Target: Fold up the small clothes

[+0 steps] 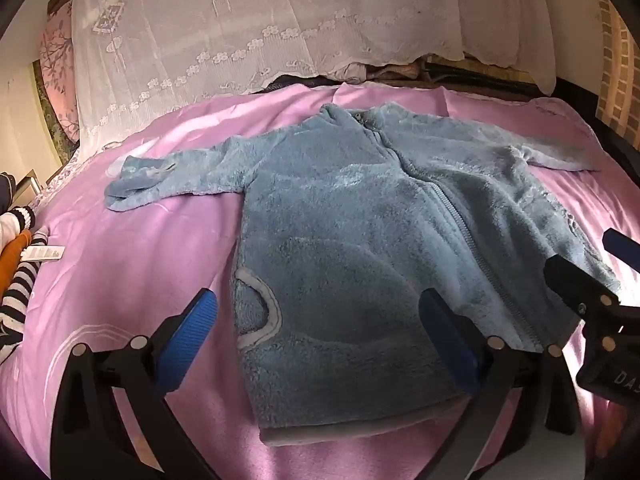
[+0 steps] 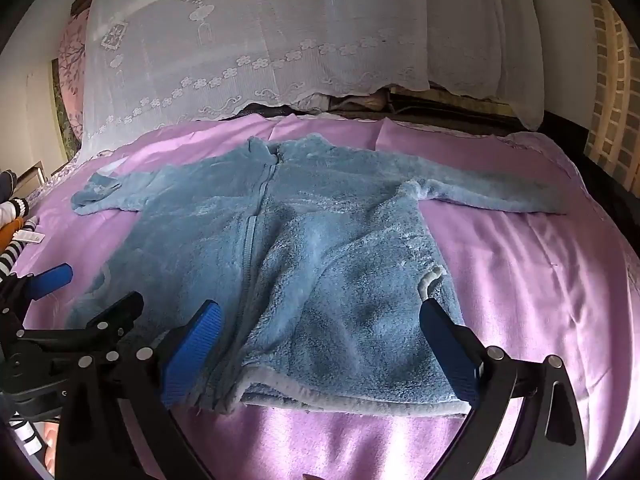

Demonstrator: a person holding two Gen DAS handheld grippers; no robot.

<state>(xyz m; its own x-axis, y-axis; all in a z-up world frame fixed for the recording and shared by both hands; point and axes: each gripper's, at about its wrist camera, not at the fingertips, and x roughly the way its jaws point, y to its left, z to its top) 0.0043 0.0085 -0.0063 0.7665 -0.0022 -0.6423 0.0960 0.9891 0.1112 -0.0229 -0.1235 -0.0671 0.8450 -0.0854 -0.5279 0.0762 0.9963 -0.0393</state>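
Note:
A small blue fleece zip jacket [image 1: 360,248] lies flat, front up, on a pink bedsheet [image 1: 132,280], both sleeves spread out to the sides. It also shows in the right wrist view [image 2: 304,248]. My left gripper [image 1: 320,340] is open, hovering over the jacket's lower left part near the hem. My right gripper [image 2: 320,352] is open, hovering over the lower right part near the hem. The right gripper's fingers [image 1: 576,280] show at the right edge of the left wrist view. The left gripper's fingers [image 2: 52,280] show at the left edge of the right wrist view.
A white lace cloth [image 1: 260,32] covers the headboard side behind the bed. Striped and orange clothes [image 1: 20,264] with a tag lie at the bed's left edge. A brick-pattern wall [image 2: 612,112] stands on the right.

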